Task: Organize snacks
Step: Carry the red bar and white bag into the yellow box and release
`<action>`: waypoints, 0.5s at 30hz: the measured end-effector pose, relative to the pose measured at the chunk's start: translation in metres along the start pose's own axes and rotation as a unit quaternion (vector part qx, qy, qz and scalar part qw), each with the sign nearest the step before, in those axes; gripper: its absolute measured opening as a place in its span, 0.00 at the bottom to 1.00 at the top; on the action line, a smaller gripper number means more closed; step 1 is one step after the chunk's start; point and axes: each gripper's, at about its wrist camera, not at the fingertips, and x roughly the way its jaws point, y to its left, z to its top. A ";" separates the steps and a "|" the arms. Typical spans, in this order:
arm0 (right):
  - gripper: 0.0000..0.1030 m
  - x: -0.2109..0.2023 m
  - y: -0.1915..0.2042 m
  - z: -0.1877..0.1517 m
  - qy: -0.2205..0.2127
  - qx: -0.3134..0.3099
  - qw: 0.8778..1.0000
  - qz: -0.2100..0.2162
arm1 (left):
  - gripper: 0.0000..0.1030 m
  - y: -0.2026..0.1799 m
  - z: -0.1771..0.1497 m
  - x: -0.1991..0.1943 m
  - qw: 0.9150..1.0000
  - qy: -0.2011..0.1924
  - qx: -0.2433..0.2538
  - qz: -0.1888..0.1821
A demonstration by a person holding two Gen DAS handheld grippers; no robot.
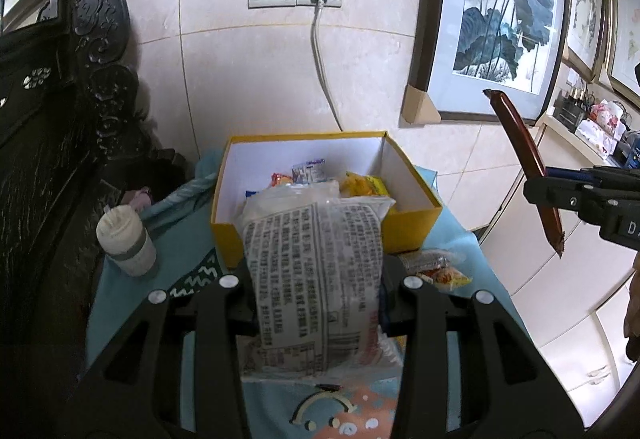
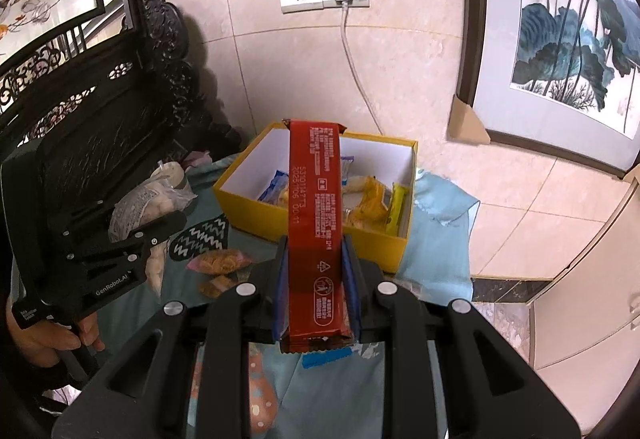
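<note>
both grippers hold snacks in front of the yellow box (image 1: 408,223).
left gripper (image 1: 316,303) jaws clamp a clear printed snack bag (image 1: 316,271); right gripper (image 2: 316,281) jaws pinch a red bar wrapper (image 2: 316,215). the box sits at the counter's (image 1: 120,303) far edge, holding packets.

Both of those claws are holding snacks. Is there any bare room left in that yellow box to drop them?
The yellow box is bare along its left and back walls, where white floor shows. Its front right is crowded with yellow packets. Outside it, the blue cloth to its right is bare, while loose snacks clutter the cloth in front on the left.
</note>
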 end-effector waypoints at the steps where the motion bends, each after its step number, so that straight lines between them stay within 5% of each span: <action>1: 0.24 0.001 -0.001 0.003 0.000 0.000 1.000 0.000 | 0.39 0.000 0.002 0.001 1.000 -0.001 0.001 0.000; 15: 0.24 0.050 -0.028 0.076 0.001 -0.008 1.000 -0.017 | 0.39 -0.008 0.090 0.056 0.999 -0.029 0.034 0.004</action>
